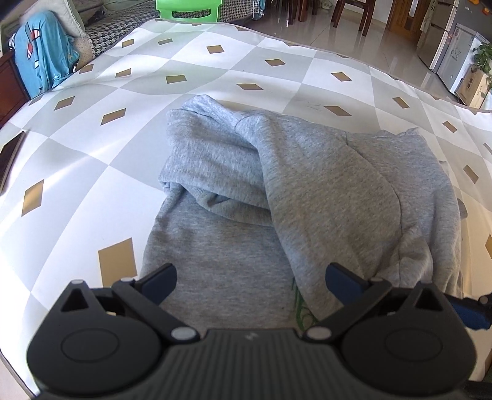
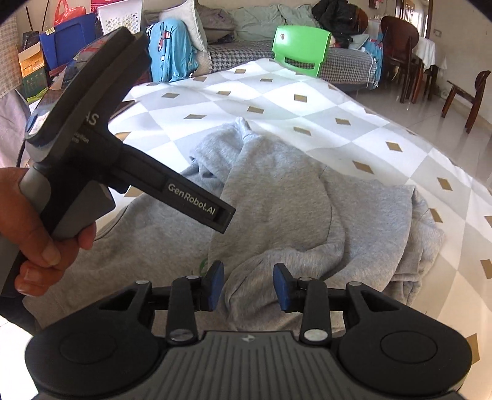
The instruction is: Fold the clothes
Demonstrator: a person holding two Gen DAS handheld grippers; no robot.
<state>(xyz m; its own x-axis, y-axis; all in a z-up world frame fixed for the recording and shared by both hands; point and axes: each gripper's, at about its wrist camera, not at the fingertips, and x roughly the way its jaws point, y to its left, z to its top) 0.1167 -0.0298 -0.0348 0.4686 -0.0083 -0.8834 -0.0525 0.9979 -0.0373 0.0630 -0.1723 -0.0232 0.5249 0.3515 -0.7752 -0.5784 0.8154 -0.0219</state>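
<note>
A grey hoodie (image 1: 276,190) lies partly folded on the checked mat, one sleeve folded across its body; it also shows in the right wrist view (image 2: 292,197). My left gripper (image 1: 250,278) is wide open and empty, hovering over the hoodie's lower body. My right gripper (image 2: 248,284) is open, its blue pads on either side of a bunched sleeve cuff (image 2: 249,277); whether the pads touch the cloth I cannot tell. The left gripper's body, held in a hand, shows in the right wrist view (image 2: 123,147).
The grey-and-white checked mat (image 1: 92,154) with gold diamonds covers the surface. A green chair (image 2: 301,49), a sofa with clothes (image 2: 246,27) and a blue garment (image 1: 40,55) lie beyond its far edge. Wooden chairs (image 2: 461,98) stand on the tiled floor at right.
</note>
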